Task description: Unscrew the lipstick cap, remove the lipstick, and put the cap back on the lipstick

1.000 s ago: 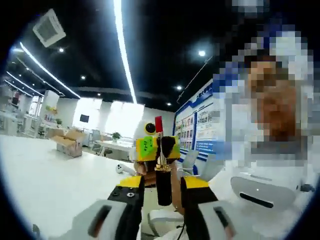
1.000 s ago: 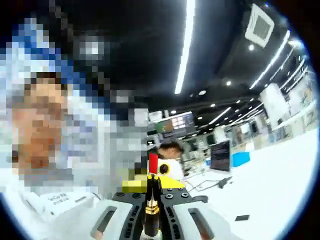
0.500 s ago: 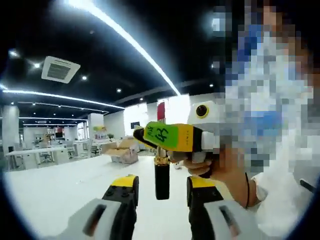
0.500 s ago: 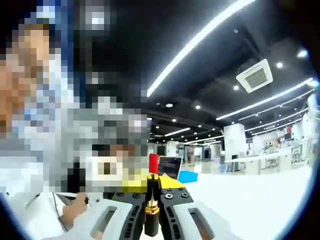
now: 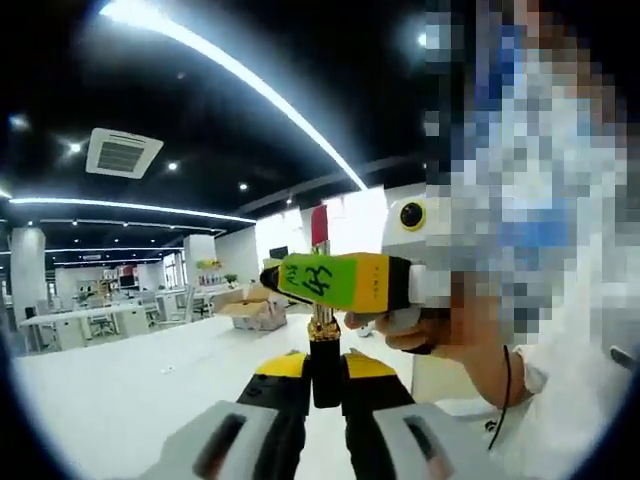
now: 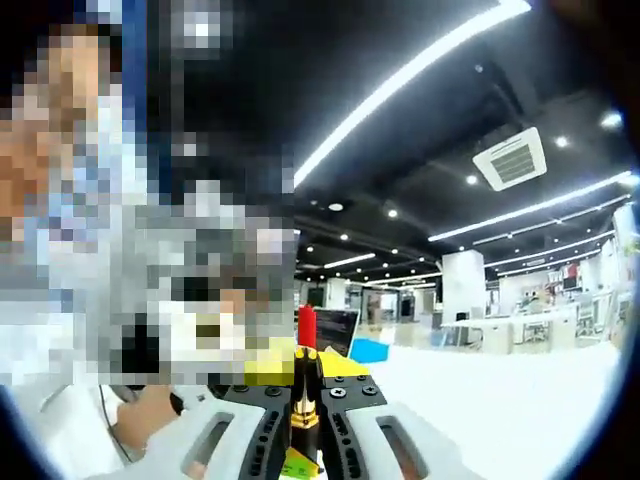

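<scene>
Overhead: strip lights and a ceiling vent [image 5: 122, 153] are seen above an open office, with white desks far behind.

Lipstick [image 5: 321, 262]: held upright in mid-air, well above the white counter [image 5: 120, 390]; the red bullet is exposed at the top, a gold band sits below it, and the dark base runs down from there.

Right tool [image 6: 303, 415]: pressed together on the lipstick, whose dark body and gold band are seen pinched between the jaws in the right gripper view, red tip [image 6: 306, 326] standing clear above them. In the left gripper view the same tool [image 5: 340, 280] crosses from the right with its green and yellow label, gripped by a person's hand [image 5: 425, 325].

Left tool [image 5: 326, 375]: its jaws are closed in on the dark lower end of the lipstick; firm contact is judged likely, though it cannot be fully confirmed.

Cap: cannot be made out.

Step in hand: judged to be a two-point hold on the lipstick body, possibly for twisting or handing over.

Doing it well: the two grips are best kept in line along the lipstick's axis, any turning done around that axis only, and the red bullet kept free of both jaws so it is not smeared or snapped.
</scene>
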{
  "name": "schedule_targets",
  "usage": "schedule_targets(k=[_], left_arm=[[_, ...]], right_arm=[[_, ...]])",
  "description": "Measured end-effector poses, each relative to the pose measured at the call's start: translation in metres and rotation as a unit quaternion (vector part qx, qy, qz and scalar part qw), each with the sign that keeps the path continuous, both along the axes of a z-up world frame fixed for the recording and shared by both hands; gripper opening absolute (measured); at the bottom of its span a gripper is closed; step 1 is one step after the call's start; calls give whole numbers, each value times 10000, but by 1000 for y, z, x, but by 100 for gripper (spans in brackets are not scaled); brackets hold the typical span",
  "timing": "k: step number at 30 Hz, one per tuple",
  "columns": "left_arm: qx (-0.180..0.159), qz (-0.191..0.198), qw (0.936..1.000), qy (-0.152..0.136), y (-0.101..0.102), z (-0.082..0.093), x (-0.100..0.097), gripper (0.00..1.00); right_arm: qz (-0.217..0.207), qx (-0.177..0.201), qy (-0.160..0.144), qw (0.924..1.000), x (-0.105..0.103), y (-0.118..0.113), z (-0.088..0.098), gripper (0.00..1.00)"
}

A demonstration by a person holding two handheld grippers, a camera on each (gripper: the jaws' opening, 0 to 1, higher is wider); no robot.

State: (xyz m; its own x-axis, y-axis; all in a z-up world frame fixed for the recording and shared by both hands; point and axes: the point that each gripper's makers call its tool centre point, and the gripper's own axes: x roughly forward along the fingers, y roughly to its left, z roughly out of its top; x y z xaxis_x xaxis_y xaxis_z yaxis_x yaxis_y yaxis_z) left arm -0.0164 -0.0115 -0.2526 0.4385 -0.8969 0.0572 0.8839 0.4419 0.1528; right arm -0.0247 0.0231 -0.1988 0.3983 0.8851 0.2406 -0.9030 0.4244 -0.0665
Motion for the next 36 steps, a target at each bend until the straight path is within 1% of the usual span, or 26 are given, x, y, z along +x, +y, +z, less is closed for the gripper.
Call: schedule_targets(k=[3, 5, 7, 8, 9, 10, 12, 13, 14, 16, 19, 21, 22, 23, 24, 25, 27, 29, 31, 32, 33, 34, 36], left_arm=[[18, -135, 9998, 115, 2, 0, -3, 13], [29, -345, 9992, 176, 2, 1, -9, 13], [-31, -732, 9967, 359, 1, 2, -20, 13], [-120, -975, 9939, 508, 1, 4, -26, 13], [-195, -1162, 9910, 637, 1, 5, -30, 13], [-287, -1491, 9848, 842, 2, 6, -38, 13], [-446, -2042, 9709, 1170, 3, 8, -50, 13], [-483, -2304, 9629, 1323, 4, 8, -56, 13], [-525, -2632, 9513, 1519, 4, 8, -65, 13], [-568, -3072, 9340, 1730, 5, 8, -78, 13], [-641, -3707, 9052, 1975, 4, 8, -98, 13], [-652, -4112, 8827, 2179, 3, 6, -110, 13], [-663, -4233, 8754, 2240, 2, 5, -115, 13], [-693, -4302, 8711, 2263, 2, 5, -117, 13], [-719, -4343, 8683, 2284, 2, 5, -117, 13], [-719, -4334, 8688, 2287, 1, 4, -117, 13], [-708, -4275, 8732, 2232, 3, 5, -114, 13], [-677, -4157, 8821, 2109, 1, 4, -115, 13], [-692, -4064, 8878, 2045, 1, 4, -113, 13], [-714, -3986, 8927, 1980, 0, 4, -110, 13], [-752, -3839, 9016, 1847, -1, 5, -105, 14], [-763, -3690, 9085, 1806, 0, 5, -99, 15], [-651, -3358, 9247, 1673, 0, 2, -87, 20]], right_arm=[[108, 19, 47, 9999, -4, 1, 0, 6], [335, 53, 128, 9993, -10, 3, 1, 6], [720, 171, 318, 9968, -20, 3, 3, 6], [848, 205, 381, 9955, -23, 3, 4, 6], [1071, 286, 475, 9927, -28, 3, 6, 6], [1430, 348, 626, 9871, -37, 4, 7, 6], [1839, 430, 780, 9789, -47, 5, 9, 6], [2003, 438, 828, 9752, -52, 7, 8, 6], [2297, 464, 902, 9680, -61, 10, 8, 6], [2703, 503, 1004, 9562, -73, 13, 8, 6], [3341, 603, 1208, 9328, -91, 17, 8, 6], [3680, 627, 1343, 9179, -102, 21, 6, 6], [3743, 622, 1378, 9149, -104, 23, 5, 6], [3823, 666, 1416, 9107, -105, 23, 6, 6], [3846, 681, 1433, 9094, -103, 23, 5, 6], [3844, 681, 1431, 9095, -104, 23, 5, 6], [3777, 638, 1396, 9131, -104, 24, 4, 6], [3684, 604, 1343, 9179, -102, 24, 3, 6], [3590, 600, 1319, 9220, -99, 24, 3, 6], [3469, 594, 1291, 9271, -96, 24, 3, 6], [3362, 607, 1257, 9314, -92, 23, 3, 6], [3255, 625, 1237, 9353, -88, 22, 4, 6], [2881, 652, 1141, 9485, -77, 21, 5, 6]])
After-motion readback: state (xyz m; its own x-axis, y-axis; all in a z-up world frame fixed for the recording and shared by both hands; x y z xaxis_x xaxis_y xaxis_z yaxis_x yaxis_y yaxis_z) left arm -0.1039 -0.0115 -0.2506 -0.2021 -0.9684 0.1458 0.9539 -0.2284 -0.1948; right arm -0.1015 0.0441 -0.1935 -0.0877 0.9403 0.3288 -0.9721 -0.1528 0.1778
